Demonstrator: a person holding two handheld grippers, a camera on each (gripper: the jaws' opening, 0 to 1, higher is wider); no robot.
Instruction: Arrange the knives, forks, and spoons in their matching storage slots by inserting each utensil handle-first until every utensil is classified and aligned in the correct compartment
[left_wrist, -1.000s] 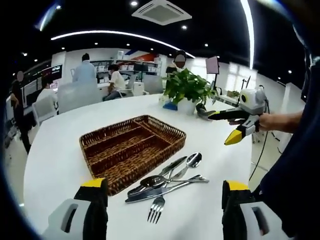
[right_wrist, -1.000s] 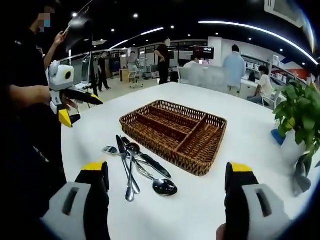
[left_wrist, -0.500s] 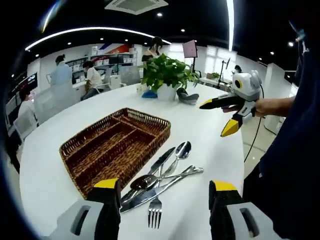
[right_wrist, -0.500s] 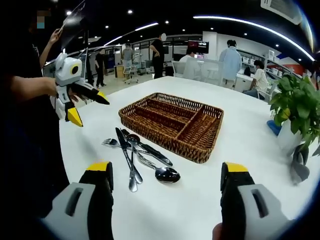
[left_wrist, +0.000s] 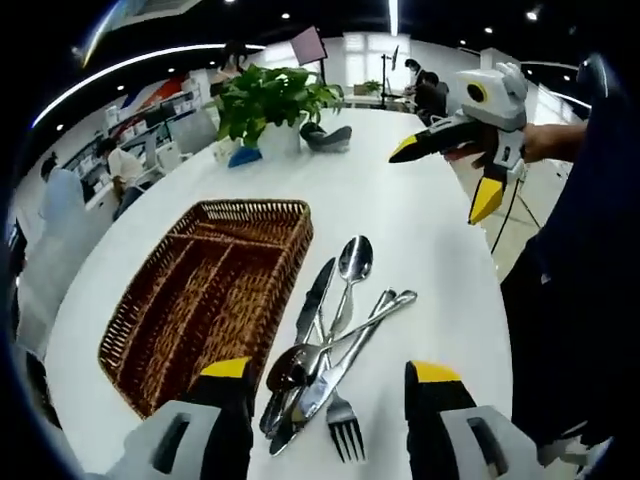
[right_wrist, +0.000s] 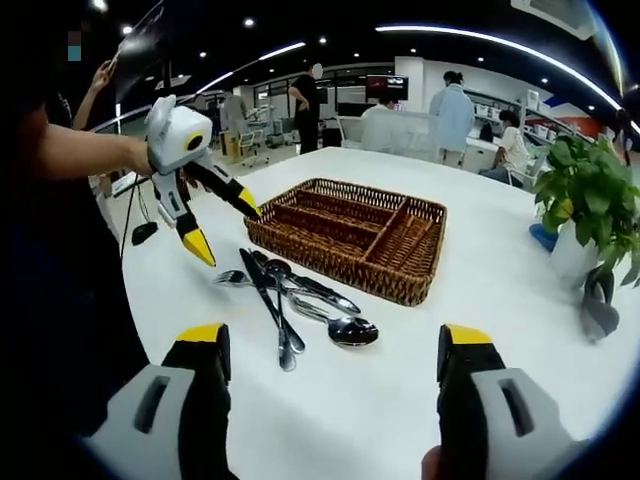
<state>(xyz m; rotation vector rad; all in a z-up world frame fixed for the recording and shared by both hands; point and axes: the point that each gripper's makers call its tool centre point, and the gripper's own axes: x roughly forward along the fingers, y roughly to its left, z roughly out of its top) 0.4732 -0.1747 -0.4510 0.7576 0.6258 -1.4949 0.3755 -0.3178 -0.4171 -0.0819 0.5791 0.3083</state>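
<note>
Hovering with jaws spread and empty: left gripper (left_wrist: 326, 400) and right gripper (right_wrist: 338, 360), above piled cutlery (left_wrist: 325, 350) beside wicker tray (left_wrist: 190, 300) on white surface (left_wrist: 420, 230).

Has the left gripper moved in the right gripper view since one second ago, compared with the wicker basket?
Yes. The left gripper has moved toward the wicker basket; its tips now hang above the cutlery pile.

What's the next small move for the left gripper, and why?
Probably lower the open left gripper onto the utensil pile. It hovers right above the pile, nothing is gripped, and the wicker tray holds no utensils.
</note>
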